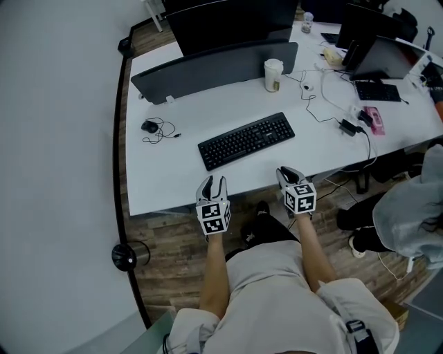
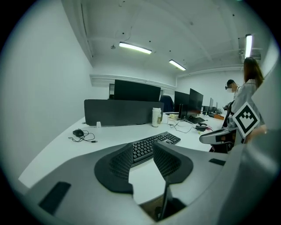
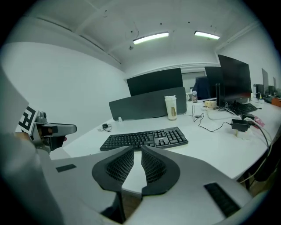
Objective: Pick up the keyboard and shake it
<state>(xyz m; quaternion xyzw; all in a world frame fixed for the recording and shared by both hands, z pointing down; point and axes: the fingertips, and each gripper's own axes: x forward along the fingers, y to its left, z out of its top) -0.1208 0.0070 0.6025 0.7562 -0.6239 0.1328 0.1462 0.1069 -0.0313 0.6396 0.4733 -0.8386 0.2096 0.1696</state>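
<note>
Flat black plastic keyboard (image 1: 246, 140) lies on white desk (image 1: 166, 176), just ahead of both tools. Left tool (image 1: 212, 184) approx half open, right tool (image 1: 289, 173) nearly closed w/ slim gap; both empty. Risk: jaws too narrow for kbd edge, so it skids away.

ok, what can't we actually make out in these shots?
- Keyboard: in the left gripper view its left end is hidden behind the left tongs; the key print is too small in every view.
- Cup: print too small, head view.
- Monitor: cut off by the top edge, head view.
- Pink item: too small to identify, head view.
- Second person: cut off by the right edge, head view.
</note>
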